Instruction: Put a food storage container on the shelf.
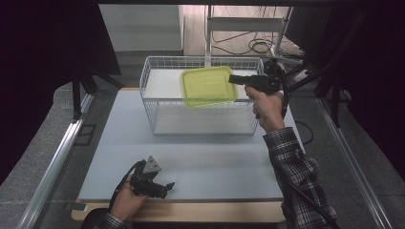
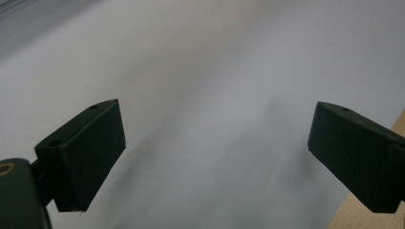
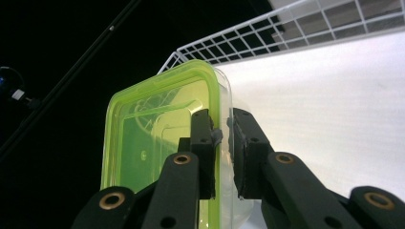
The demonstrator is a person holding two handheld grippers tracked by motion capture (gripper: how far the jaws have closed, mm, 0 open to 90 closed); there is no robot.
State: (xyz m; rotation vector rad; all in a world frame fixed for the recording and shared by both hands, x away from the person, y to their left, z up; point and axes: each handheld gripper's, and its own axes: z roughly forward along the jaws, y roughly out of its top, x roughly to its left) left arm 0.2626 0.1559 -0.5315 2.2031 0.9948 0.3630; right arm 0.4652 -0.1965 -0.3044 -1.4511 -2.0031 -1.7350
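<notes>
Right tool [image 1: 234,79] clenched on edge of green-lidded clear container [image 1: 208,86], held up over white wire basket [image 1: 152,84].
Left tool [image 1: 168,186] released, jaws wide apart, resting low on grey counter [image 1: 215,157] near front edge, well apart from basket. Container tilted, rim pinched between jaws in right gripper view [image 3: 221,138]; basket at counter's far side.

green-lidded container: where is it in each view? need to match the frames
High view: the clear plastic container with the yellow-green lid is upper centre, held over the white wire basket by the right tongs.
Left gripper view: not in it; open tongs over the pale grey tabletop.
Right gripper view: centre-left, rim pinched between the jaws.
Shared landmark: the basket's rim, behind the container in the high and right gripper views.
</notes>
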